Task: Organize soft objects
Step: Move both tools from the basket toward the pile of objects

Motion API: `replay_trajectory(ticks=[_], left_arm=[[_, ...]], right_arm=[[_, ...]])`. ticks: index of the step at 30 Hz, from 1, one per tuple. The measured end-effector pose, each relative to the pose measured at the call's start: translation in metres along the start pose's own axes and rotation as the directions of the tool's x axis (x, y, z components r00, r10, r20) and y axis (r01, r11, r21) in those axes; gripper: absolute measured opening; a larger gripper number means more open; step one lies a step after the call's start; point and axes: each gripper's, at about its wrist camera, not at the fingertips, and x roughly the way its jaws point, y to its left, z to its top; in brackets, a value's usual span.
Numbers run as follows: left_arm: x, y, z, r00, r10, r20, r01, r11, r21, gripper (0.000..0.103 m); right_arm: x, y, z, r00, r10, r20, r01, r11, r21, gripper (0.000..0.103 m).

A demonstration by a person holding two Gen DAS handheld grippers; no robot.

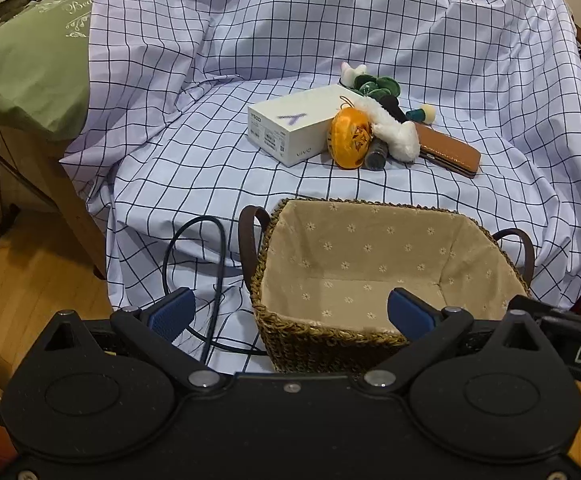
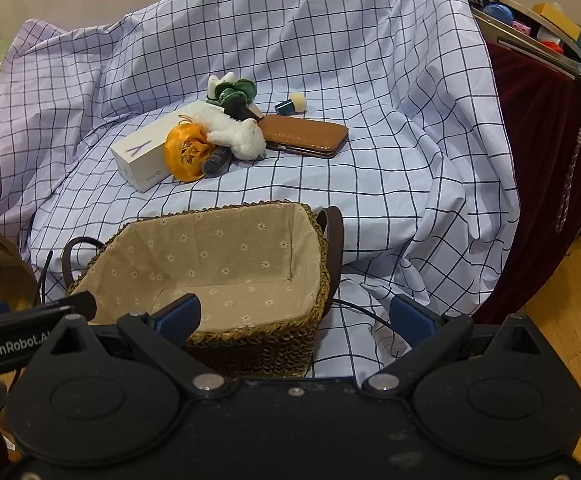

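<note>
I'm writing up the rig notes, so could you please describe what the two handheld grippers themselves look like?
Both match: the left gripper and right gripper have matte black bodies with round housings, silver pivot screws, angled black linkage arms and blue ribbed pads. A black side bar on one reads "GenRobot.AI" in white. A dark cable loops nearby.

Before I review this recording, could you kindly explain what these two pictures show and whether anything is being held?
These are two handheld grippers, each carrying a camera that looks out along its own fingers. One picture is from the left gripper, the other from the right gripper. Both are open and hold nothing. Ahead, on a checked sheet, stands an empty lined basket. Behind it lie a white box, an orange pouch, a white plush, a green plush and a brown case.
</note>
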Motion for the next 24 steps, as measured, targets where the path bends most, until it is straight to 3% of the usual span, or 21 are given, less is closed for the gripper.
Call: replay_trajectory(ticks=[5,12,24], left_arm=[[0.001,-0.003,0.003,0.999,0.023,0.022,-0.023,1.000,0.011,0.099],[0.006,-0.001,0.014,0.999,0.022,0.027,-0.022,1.000,0.014,0.098],[0.031,-0.005,0.041,0.999,-0.049,-0.015,0.050,0.998,0.050,0.098]], right_arm=[[0.007,-0.003,0.002,1.000,-0.005,-0.008,0.006,1.000,0.017,0.095],[0.011,0.000,0.009,0.999,0.030,0.027,-0.031,0.999,0.019,0.094],[0.049,0.000,0.052,0.999,0.043,-0.012,-0.043,0.999,0.031,0.095]])
